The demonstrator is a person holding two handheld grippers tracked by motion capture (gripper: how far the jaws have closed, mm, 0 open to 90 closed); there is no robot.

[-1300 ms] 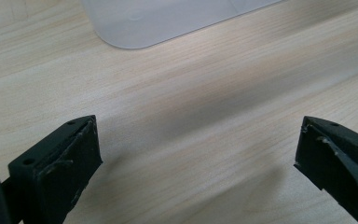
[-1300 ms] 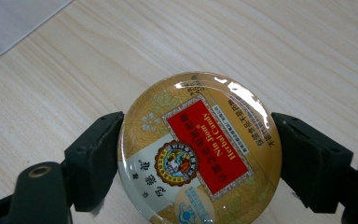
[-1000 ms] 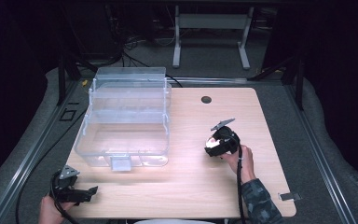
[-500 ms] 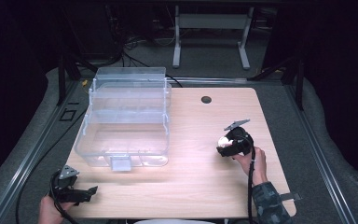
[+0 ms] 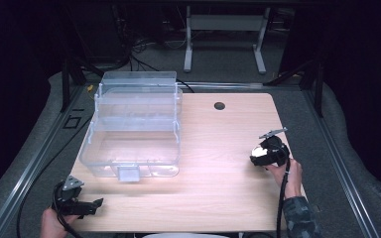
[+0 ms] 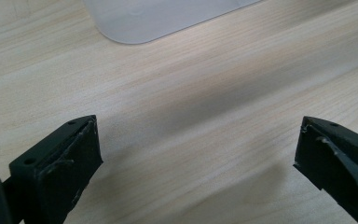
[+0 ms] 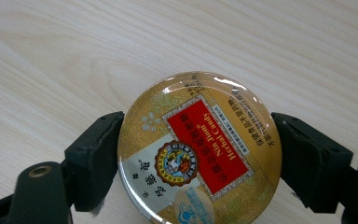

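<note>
round candy tin [image 7: 199,151] clamped between the right tongs [image 7: 196,154].

a light wooden table [image 5: 218,148] is standing on grey carpet [image 5: 337,129], with a small dark round hole [image 5: 220,105] near its far edge. beyond it a pale metal frame with 2 legs [image 5: 223,37] is rising among dark cables [image 5: 149,47]. metal rails [image 5: 30,163] are running along both sides. the room behind is lying in darkness, while light is falling on the tabletop.
</note>
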